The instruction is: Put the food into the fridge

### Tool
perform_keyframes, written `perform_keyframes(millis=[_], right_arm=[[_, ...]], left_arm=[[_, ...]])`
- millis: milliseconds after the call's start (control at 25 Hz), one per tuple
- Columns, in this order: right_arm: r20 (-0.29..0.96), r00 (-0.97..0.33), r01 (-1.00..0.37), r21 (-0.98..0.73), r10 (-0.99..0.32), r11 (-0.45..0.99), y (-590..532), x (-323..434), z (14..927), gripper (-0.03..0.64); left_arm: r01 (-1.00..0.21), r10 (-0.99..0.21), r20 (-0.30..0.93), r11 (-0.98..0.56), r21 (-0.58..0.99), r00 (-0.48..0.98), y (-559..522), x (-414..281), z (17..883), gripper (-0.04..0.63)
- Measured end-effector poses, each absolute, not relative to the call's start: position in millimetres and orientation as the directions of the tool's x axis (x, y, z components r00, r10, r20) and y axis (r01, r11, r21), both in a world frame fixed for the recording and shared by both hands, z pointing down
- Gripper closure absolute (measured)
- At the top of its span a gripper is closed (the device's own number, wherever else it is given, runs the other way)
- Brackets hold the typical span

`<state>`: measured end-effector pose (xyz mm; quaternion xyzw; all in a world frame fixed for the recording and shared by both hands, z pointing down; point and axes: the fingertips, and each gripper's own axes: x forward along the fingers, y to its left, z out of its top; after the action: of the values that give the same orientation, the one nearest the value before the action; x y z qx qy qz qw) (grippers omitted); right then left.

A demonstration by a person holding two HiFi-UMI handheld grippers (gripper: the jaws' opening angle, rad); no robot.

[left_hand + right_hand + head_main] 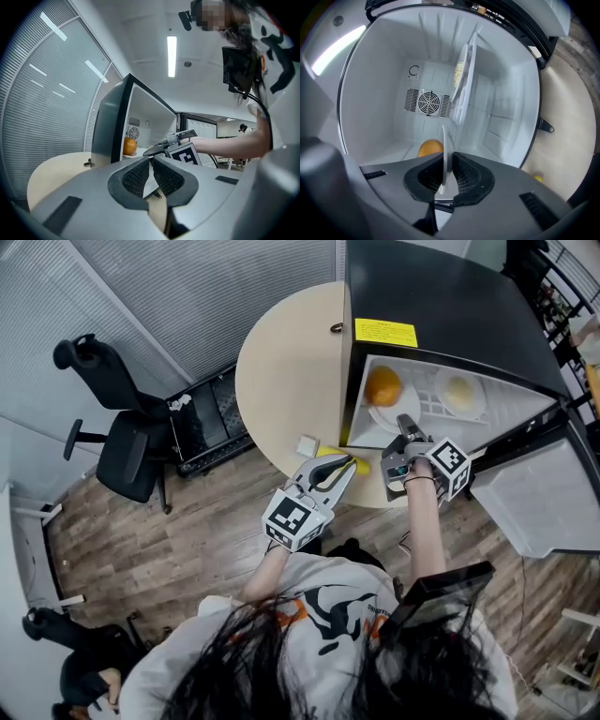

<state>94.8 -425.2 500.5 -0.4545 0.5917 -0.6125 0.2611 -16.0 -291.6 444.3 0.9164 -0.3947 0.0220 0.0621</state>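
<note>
The black fridge (450, 296) stands open. Inside it an orange (382, 386) lies on a white plate (386, 420). My right gripper (405, 424) is shut on that plate's near rim. In the right gripper view the plate's rim (446, 140) stands edge-on between the pads, with the orange (430, 148) behind it. A second plate with pale yellow food (459, 390) rests on the fridge shelf (465, 79). My left gripper (348, 465) hovers over a yellow fruit (360, 466) at the round table's front edge. Its tips (151, 161) meet with nothing visibly held.
The fridge door (539, 493) hangs open to the right. A small white block (307, 444) lies on the beige round table (281, 371). A black office chair (127, 432) stands to the left on the wood floor. Window blinds (216, 296) line the far wall.
</note>
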Motion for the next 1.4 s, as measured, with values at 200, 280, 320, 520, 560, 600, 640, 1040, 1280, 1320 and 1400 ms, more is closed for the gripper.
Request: perform_keyframes(millis=[200, 280, 320, 520, 560, 600, 640, 1040, 1280, 1320, 1400], right_arm=[[0.248, -0.45, -0.192, -0.965, -0.858, -0.178, -435.1, 94.0, 504.3, 0.578], [0.247, -0.453, -0.192, -0.965, -0.857, -0.177, -438.5, 92.9, 504.3, 0.578], [0.25, -0.453, -0.193, -0.965, -0.856, -0.18, -440.0, 92.4, 504.6, 0.578], [0.257, -0.463, -0.199, -0.963, -0.848, -0.184, -441.3, 91.6, 505.6, 0.578], [0.256, -0.466, -0.203, -0.963, -0.847, -0.179, -441.2, 91.3, 504.8, 0.578], [0.253, -0.469, -0.207, -0.963, -0.846, -0.174, -441.2, 90.9, 503.9, 0.578], [0.249, -0.471, -0.211, -0.963, -0.846, -0.167, -441.2, 90.5, 502.9, 0.578], [0.209, -0.499, -0.255, -0.963, -0.841, -0.088, -441.2, 85.0, 482.0, 0.433], [0.209, -0.461, -0.29, -0.954, -0.862, -0.077, -431.7, 99.2, 477.2, 0.422], [0.203, -0.457, -0.285, -0.956, -0.866, -0.073, -430.2, 100.9, 476.4, 0.422], [0.206, -0.454, -0.284, -0.955, -0.867, -0.078, -427.6, 103.3, 476.5, 0.422]], left_arm=[[-0.736, -0.73, 0.093, -0.67, 0.094, 0.677, -294.4, -17.3, 444.8, 0.571], [-0.739, -0.733, 0.096, -0.668, 0.089, 0.674, -294.3, -17.4, 445.2, 0.571], [-0.741, -0.734, 0.097, -0.666, 0.087, 0.672, -294.2, -17.5, 445.5, 0.571], [-0.747, -0.739, 0.103, -0.66, 0.086, 0.665, -295.1, -17.8, 447.4, 0.571], [-0.748, -0.741, 0.103, -0.658, 0.087, 0.664, -295.5, -17.8, 447.6, 0.571], [-0.749, -0.742, 0.103, -0.657, 0.088, 0.663, -295.7, -17.7, 447.6, 0.571], [-0.749, -0.742, 0.103, -0.656, 0.088, 0.662, -295.8, -17.7, 447.4, 0.571], [-0.751, -0.744, 0.106, -0.654, 0.09, 0.66, -293.7, -18.8, 447.1, 0.571], [-0.76, -0.752, 0.108, -0.644, 0.091, 0.65, -294.3, -22.9, 447.6, 0.571], [-0.761, -0.754, 0.108, -0.642, 0.091, 0.648, -294.6, -24.1, 447.9, 0.571], [-0.764, -0.757, 0.109, -0.638, 0.091, 0.645, -295.3, -26.0, 448.6, 0.571]])
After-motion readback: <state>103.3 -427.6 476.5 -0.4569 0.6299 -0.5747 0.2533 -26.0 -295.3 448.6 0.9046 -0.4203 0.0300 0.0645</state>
